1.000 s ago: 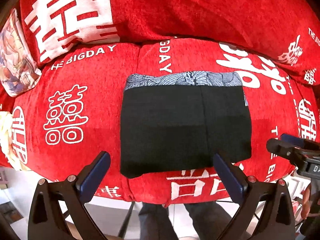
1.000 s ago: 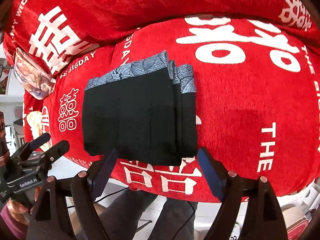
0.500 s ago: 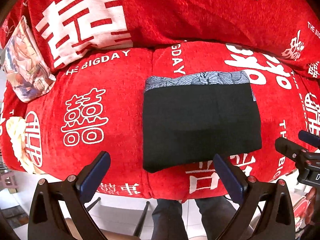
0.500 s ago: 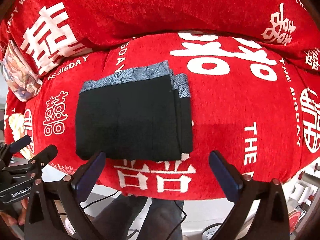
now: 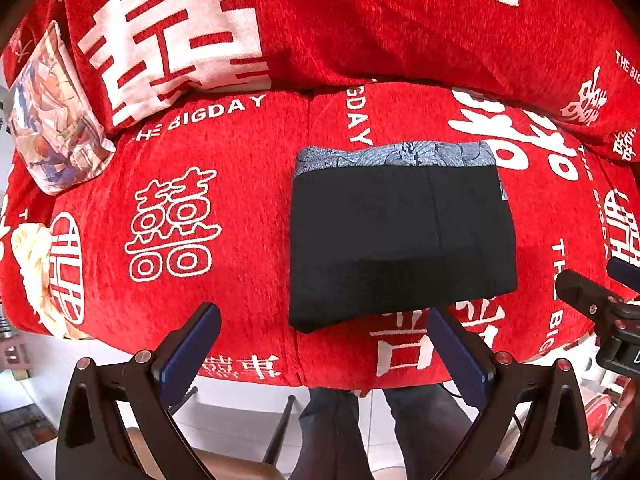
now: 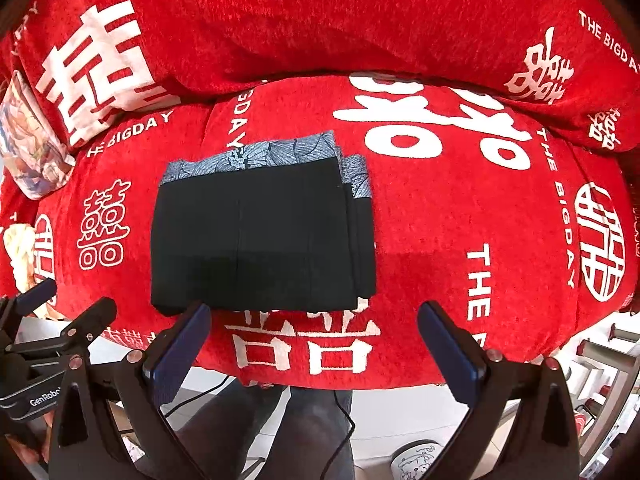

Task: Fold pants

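Two downward views over a red sofa [image 5: 248, 184] printed with white characters and the words "THE BIGDAY".

Left wrist view: the pants [image 5: 400, 240] lie folded into a flat black rectangle on the seat cushion, right of centre in the frame. A grey patterned band runs along the rectangle's upper edge. The left hand-held gripper [image 5: 320, 344] sits at the bottom of the frame, its two blue-padded fingers spread wide with nothing between them. The pants lie above the fingers and apart from them; the rectangle's lower edge comes close to the right finger. The right hand-held gripper shows as a black shape at the right edge. A printed cushion [image 5: 56, 116] leans at the upper left.

Right wrist view: the pants [image 6: 256, 236] lie left of centre, with stacked layers showing along their right edge. The right hand-held gripper [image 6: 312, 332] is at the bottom, fingers spread as wide as they go and empty, having just been opening. The lower left corner of the pants sits just above its left finger. A person's legs [image 6: 280, 432] show below the sofa's front edge.
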The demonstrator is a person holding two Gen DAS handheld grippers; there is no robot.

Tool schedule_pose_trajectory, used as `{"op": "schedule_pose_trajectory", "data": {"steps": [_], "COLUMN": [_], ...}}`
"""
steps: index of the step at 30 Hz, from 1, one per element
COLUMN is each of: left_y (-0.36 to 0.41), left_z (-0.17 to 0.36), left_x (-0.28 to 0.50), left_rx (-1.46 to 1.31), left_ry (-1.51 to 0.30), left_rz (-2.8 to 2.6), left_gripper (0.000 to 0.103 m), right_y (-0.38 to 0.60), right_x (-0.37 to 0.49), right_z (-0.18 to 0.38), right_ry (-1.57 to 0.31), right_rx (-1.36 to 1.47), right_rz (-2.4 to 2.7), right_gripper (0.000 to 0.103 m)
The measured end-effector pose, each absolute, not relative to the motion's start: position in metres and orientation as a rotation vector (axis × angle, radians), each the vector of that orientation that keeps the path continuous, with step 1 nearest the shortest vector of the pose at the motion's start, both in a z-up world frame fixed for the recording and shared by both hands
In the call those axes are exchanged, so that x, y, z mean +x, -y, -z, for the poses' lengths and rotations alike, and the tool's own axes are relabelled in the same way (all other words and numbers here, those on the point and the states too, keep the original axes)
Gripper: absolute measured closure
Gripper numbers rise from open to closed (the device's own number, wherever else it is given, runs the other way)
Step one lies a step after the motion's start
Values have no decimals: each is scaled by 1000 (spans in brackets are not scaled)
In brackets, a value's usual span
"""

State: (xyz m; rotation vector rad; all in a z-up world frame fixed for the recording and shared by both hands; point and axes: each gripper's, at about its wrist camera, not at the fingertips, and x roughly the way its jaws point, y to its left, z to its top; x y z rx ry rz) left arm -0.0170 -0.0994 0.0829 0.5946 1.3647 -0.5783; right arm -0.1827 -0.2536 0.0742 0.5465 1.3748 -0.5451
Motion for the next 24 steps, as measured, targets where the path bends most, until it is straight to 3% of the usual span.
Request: {"op": "schedule_pose_trajectory", "data": {"steps": [24], "left_y": [105], "left_z": [-89], "left_x": [-20], "left_rx": [641], "left_ry": [-1331], "left_rz": [563], "left_gripper": [0], "right_y": [247], "right_x": [-181], "right_z": [-78], "right_ry": [-1396], "right_rx": [488], "right_rz": [577], "right_gripper": [0]}}
